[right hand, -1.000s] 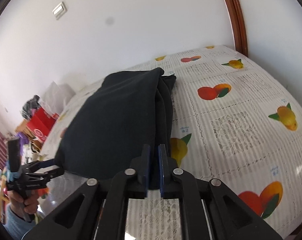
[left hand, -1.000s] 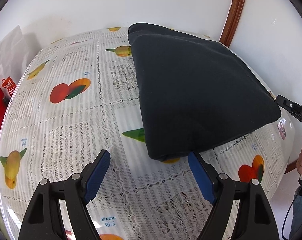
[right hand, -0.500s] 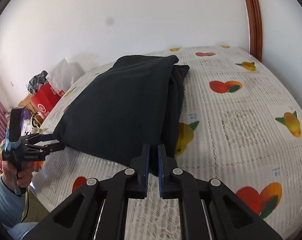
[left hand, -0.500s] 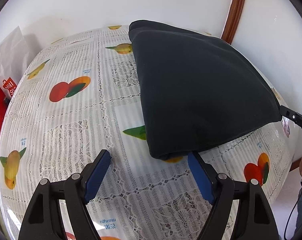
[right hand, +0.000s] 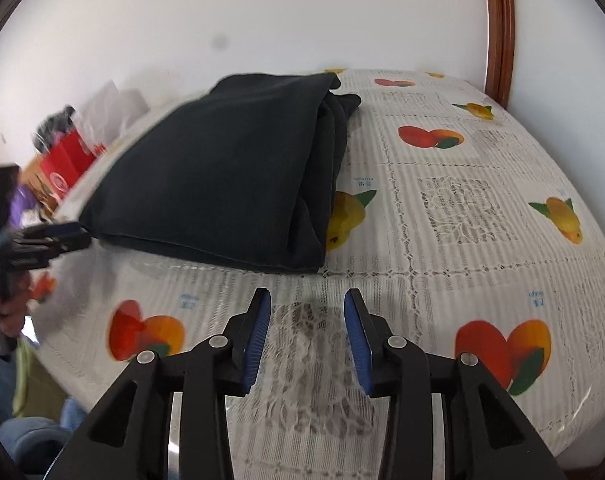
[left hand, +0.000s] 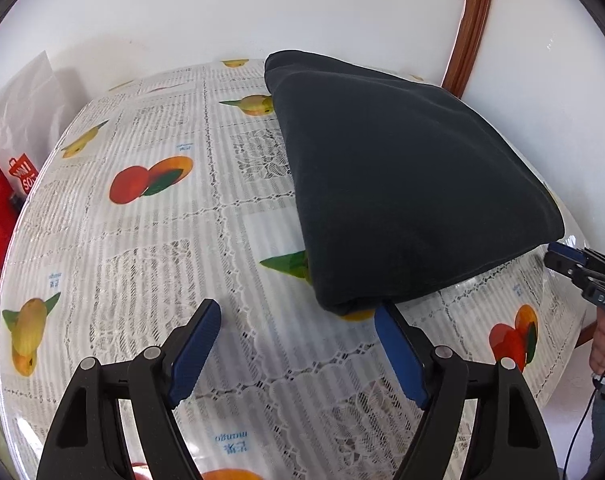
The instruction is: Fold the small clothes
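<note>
A dark folded garment lies flat on the fruit-print tablecloth, its layered edge facing the right wrist view. My left gripper is open, blue pads wide apart just short of the garment's near corner, nothing between them. In the right wrist view my right gripper has its jaws opening, with only tablecloth between them, a little short of the garment's near edge. Each gripper also shows at the other view's margin: the right gripper and the left gripper, both held by hands.
Red and white bags stand past the table's left side. A white wall and brown door frame rise behind the table. The tablecloth's bare part spreads to the right of the garment. A person's leg shows below left.
My right gripper let go of the garment's corner and opened; the corner now lies flat on the table. The right hand dropped and drew back slightly. The left gripper stayed put.
</note>
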`<action>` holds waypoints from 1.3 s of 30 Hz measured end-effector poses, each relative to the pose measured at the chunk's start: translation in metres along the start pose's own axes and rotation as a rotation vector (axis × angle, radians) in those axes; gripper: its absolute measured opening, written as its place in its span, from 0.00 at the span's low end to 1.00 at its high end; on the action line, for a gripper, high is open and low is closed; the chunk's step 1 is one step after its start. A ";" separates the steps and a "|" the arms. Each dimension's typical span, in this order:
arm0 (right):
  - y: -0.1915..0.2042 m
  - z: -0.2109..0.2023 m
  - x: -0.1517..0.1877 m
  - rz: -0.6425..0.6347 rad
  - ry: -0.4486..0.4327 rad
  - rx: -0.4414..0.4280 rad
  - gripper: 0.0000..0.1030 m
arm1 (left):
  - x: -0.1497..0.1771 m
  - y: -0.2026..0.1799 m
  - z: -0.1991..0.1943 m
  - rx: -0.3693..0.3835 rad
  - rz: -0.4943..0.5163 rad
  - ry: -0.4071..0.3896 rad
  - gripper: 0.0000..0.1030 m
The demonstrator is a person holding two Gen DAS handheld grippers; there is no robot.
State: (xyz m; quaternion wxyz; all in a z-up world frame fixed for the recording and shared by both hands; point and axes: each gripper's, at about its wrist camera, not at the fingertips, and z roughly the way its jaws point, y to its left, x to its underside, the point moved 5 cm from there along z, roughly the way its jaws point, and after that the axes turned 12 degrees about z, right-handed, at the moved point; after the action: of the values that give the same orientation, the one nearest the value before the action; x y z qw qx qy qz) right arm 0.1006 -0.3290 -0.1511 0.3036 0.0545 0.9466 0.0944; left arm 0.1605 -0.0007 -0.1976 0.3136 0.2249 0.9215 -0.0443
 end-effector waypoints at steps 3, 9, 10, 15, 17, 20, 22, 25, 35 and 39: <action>0.006 0.012 -0.009 0.021 -0.034 0.006 0.36 | -0.007 -0.005 0.001 -0.018 0.019 -0.011 0.66; 0.014 0.026 -0.025 0.005 -0.052 -0.003 0.20 | -0.017 -0.014 0.001 -0.013 0.033 -0.040 0.29; 0.014 0.029 -0.028 0.008 -0.048 -0.008 0.19 | -0.018 -0.013 0.002 -0.012 0.028 -0.040 0.24; 0.015 0.046 -0.048 0.057 -0.035 -0.013 0.19 | -0.026 -0.004 0.008 -0.031 -0.009 -0.035 0.21; 0.014 0.056 -0.056 0.092 -0.027 -0.008 0.19 | -0.029 0.000 0.011 -0.037 -0.024 -0.030 0.20; 0.014 0.067 -0.067 0.149 -0.023 -0.008 0.19 | -0.031 0.001 0.013 -0.044 -0.035 -0.021 0.20; 0.015 0.069 -0.070 0.164 -0.016 -0.009 0.22 | -0.030 0.001 0.012 -0.037 -0.036 -0.009 0.20; 0.013 0.061 -0.068 0.138 -0.005 -0.021 0.22 | -0.027 0.003 0.007 -0.010 -0.032 -0.009 0.20; 0.023 0.000 -0.081 0.061 -0.197 -0.136 0.33 | -0.048 0.006 -0.029 0.050 -0.075 -0.133 0.46; 0.023 0.026 -0.100 0.114 -0.182 -0.057 0.33 | -0.068 0.011 -0.019 -0.024 -0.065 -0.131 0.47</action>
State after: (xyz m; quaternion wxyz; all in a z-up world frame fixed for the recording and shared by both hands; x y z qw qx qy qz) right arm 0.1978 -0.3193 -0.1102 0.3839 0.1080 0.9073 0.1332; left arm 0.2030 -0.0129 -0.1408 0.3741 0.1879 0.9063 -0.0582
